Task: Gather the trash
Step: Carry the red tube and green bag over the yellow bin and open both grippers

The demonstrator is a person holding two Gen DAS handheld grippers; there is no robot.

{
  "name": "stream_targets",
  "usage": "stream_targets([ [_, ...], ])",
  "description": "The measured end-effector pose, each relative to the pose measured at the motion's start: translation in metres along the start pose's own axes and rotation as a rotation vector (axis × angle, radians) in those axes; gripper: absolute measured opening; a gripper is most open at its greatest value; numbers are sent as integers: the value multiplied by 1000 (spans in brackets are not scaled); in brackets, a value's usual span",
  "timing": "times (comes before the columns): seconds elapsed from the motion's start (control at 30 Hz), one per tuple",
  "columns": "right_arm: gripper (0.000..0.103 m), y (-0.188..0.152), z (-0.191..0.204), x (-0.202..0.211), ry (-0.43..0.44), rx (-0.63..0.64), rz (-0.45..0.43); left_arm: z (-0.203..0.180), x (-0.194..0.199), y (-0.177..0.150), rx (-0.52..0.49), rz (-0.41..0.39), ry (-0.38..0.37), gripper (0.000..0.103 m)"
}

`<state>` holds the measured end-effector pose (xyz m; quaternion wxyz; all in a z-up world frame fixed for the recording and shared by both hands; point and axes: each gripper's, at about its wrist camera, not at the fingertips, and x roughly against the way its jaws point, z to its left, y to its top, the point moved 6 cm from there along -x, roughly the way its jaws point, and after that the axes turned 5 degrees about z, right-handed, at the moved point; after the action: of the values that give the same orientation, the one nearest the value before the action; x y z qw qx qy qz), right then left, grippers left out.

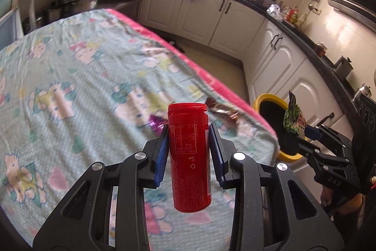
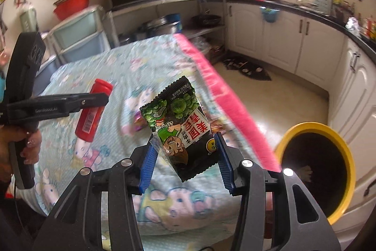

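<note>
A: A kitchen, white cabinets along the walls under a dark counter; in the middle a bench under a pastel cartoon-print cloth with a pink edge; a window glares at the far end.

B: And the left hand-held gripper?

A: Pinching a red cylindrical bottle between its blue pads, cap up, lifted clear above the cloth; from the right wrist view the same bottle tilts, and the person's hand grips the handle.

B: The right hand-held gripper?

A: Clamped on a black-and-green snack packet, printed side showing, held above the near corner of the bench; in the left wrist view that packet sits in front of the bin's mouth.

B: Which bin?

A: A yellow-rimmed bin, dark inside, on the floor just beside the bench's pink edge, near the cabinets; something pale lies at the bottom, too blurred to name.

B: Anything left on the cloth?

A: A brown wrapper near the pink edge and a purple wrapper just beside the bottle in the left view; both blurred.
</note>
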<state>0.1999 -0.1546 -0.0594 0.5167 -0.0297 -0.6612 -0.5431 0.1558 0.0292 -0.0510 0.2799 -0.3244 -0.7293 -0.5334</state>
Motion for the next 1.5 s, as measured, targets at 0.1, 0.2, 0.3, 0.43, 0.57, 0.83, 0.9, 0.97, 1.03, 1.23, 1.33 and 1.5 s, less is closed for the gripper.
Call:
stream_targets([
  [0.1, 45, 3, -20, 12, -35, -36, -26, -14, -3, 8, -24, -12, -19, 26],
  [0.2, 45, 4, -40, 24, -66, -71, -50, -33, -8, 17, -49, -23, -41, 26],
  [0.3, 45, 2, -61, 33, -102, -110, -65, -51, -14, 26, -66, -27, -63, 26],
  [0.43, 45, -2, -88, 50, -162, -151, -94, -75, -21, 36, -94, -31, -87, 26],
  [0.57, 45, -6, -114, 64, -203, -203, -121, -97, -29, 46, -119, -36, -114, 26],
  [0.83, 46, -18, -158, 93, -300, -287, -168, -152, -37, 68, -190, -53, -180, 26],
  [0.9, 45, -22, -165, 97, -312, -305, -174, -165, -39, 72, -207, -58, -196, 26],
  [0.97, 46, -27, -175, 102, -327, -330, -179, -183, -43, 78, -228, -58, -217, 26],
  [1.03, 46, -29, -185, 105, -351, -343, -179, -198, -48, 81, -247, -59, -235, 26],
  [1.23, 46, -41, -207, 110, -412, -378, -170, -234, -66, 83, -288, -38, -278, 26],
  [1.33, 46, -49, -217, 110, -430, -400, -165, -246, -80, 85, -303, -23, -289, 26],
  [1.5, 46, -59, -229, 101, -439, -424, -142, -263, -104, 85, -316, 9, -301, 26],
])
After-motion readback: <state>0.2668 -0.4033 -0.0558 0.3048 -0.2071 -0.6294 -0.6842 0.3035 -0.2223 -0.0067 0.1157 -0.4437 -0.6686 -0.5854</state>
